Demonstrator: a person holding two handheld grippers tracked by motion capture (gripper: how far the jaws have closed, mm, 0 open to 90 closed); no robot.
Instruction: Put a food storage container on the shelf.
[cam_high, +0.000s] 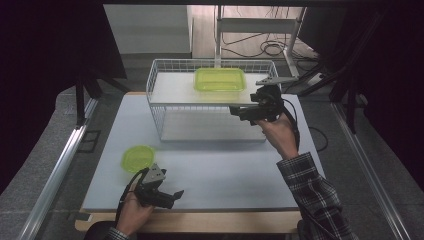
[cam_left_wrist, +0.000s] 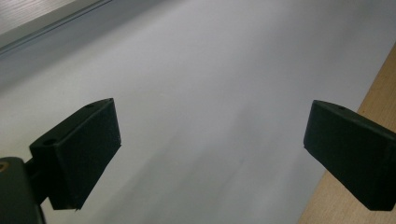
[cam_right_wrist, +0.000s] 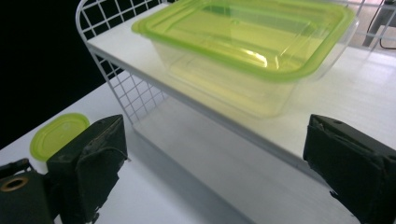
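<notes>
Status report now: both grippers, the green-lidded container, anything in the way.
Right gripper open, empty, facing the lidded container on the wire rack's upper shelf. Left gripper open, empty, low over the table. Small round green lid lies apart; nothing blocking.

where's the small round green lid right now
In the high view the small round green lid lies flat on the white table at its left, just beyond the left gripper and well in front of the wire rack.

No legible text anywhere.
</notes>
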